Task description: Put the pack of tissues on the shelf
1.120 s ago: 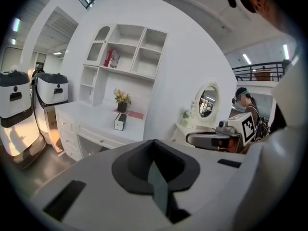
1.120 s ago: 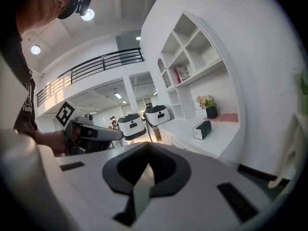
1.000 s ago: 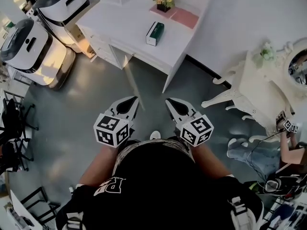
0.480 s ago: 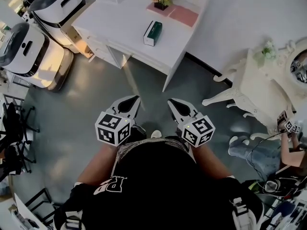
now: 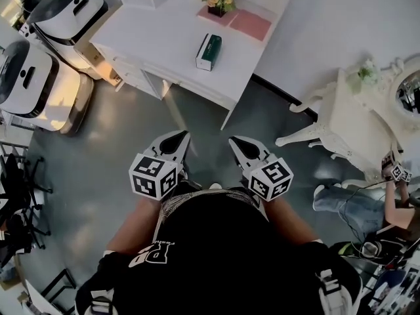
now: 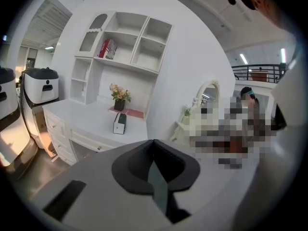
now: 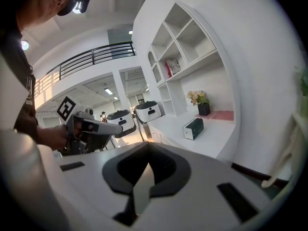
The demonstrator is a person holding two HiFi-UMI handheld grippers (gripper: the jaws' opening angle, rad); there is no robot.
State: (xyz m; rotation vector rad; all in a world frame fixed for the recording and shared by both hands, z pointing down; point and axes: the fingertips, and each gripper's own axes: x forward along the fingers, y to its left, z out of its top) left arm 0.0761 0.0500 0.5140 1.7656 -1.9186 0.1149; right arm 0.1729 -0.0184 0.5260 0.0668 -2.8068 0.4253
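My left gripper (image 5: 178,138) and right gripper (image 5: 235,140) are both closed and empty. The tissue pack (image 5: 209,51) lies on the white desk (image 5: 164,38) well ahead, midway between them, its long axis pointing away from me.

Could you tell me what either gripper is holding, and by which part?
Nothing: left gripper and right gripper are shut, empty; tissue pack sits on the desk.

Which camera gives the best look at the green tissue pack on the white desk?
The head view: the tissue pack lies unobstructed, seen largest and from above. Both gripper views show it smaller and farther off, from the side.
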